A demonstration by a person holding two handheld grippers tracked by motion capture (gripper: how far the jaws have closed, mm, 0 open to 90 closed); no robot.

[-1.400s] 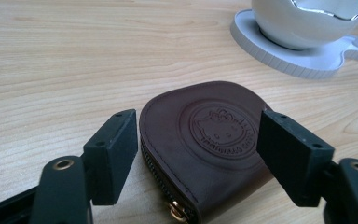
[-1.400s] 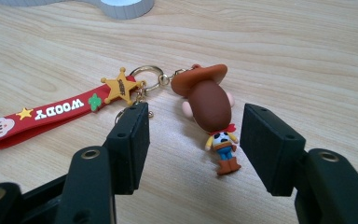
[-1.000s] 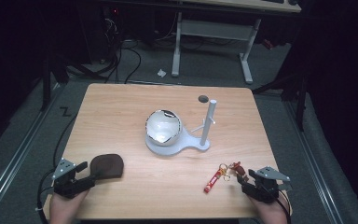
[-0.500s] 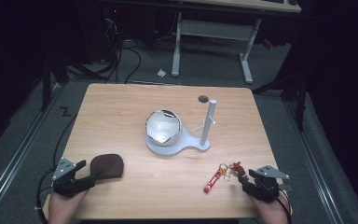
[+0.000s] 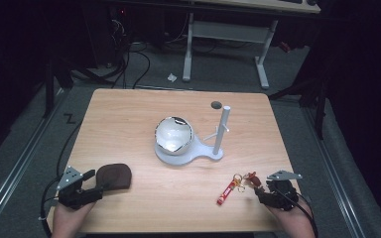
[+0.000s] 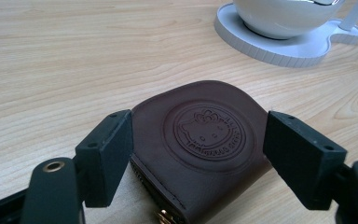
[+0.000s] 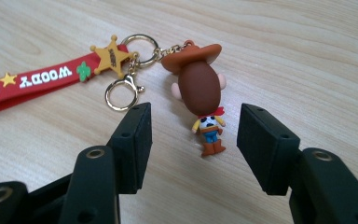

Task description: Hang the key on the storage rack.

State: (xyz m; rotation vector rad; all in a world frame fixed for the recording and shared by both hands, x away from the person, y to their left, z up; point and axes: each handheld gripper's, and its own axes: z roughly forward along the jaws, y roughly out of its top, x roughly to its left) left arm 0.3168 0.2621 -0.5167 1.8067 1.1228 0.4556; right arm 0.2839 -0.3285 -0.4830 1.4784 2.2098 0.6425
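Left gripper [image 6: 198,154]: jaws wide, just opened to their widest, straddling the brown leather pouch [image 6: 200,144]. Left pad touching or just beside the pouch's edge, cannot tell which; right pad clear of it. Pouch flat on the wooden table [image 5: 129,124] at its near left corner, embossed round stamp up, lettering too small to read; near end with the zip pull cut off at the bottom of the left gripper view.

Right gripper [image 7: 193,140]: jaws apart, closed a little then reopened in the last moment, nothing gripped. Cowboy figure keychain [image 7: 200,88] face down between and just beyond the pads, touching neither. Gold rings and star charm joined to a red strap [image 7: 37,84], its far end cut off at the left edge.

High view: white stand [image 5: 188,151] with a shiny bowl [image 5: 173,135] and post at mid-table, well apart from both grippers. Keychain small and hard to make out there. Against the earlier high views: pouch, keychain, stand unmoved; both hands in much the same place.
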